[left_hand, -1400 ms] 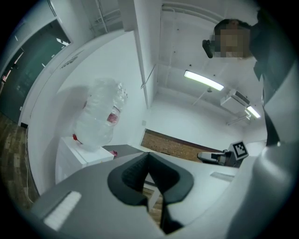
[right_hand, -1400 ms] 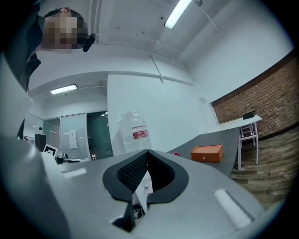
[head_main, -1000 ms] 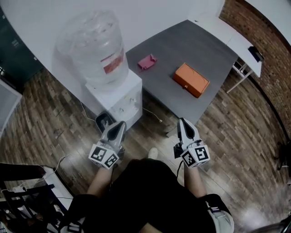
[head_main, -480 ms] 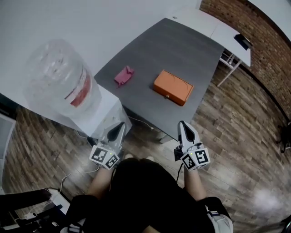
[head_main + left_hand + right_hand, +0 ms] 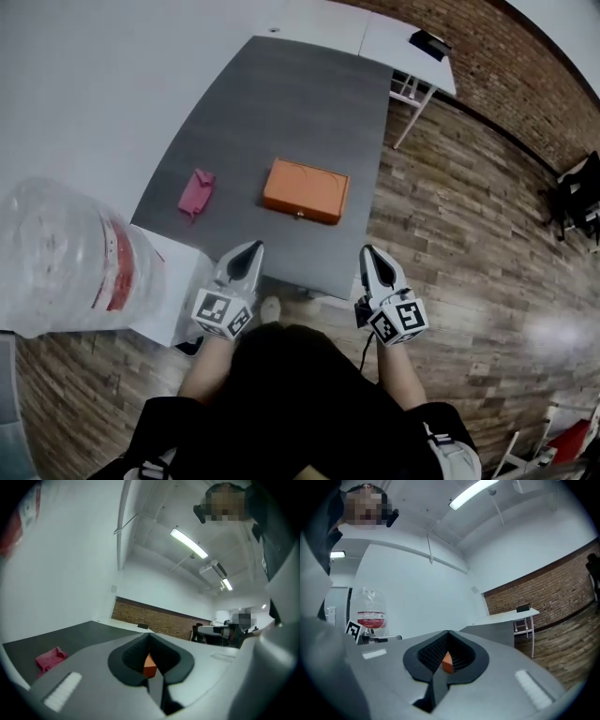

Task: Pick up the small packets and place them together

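Orange box, seemingly shut, near packet

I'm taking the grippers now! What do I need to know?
Left gripper: shut, empty, at the near edge of the grey table.
Right gripper: shut, empty, by the table's near right corner.
Pink packet lies on the table, left of the orange box, not touching it. No other packet shows.
Done: nothing picked up yet.
Left: open a gripper, grab the pink packet, find any others, put them together.
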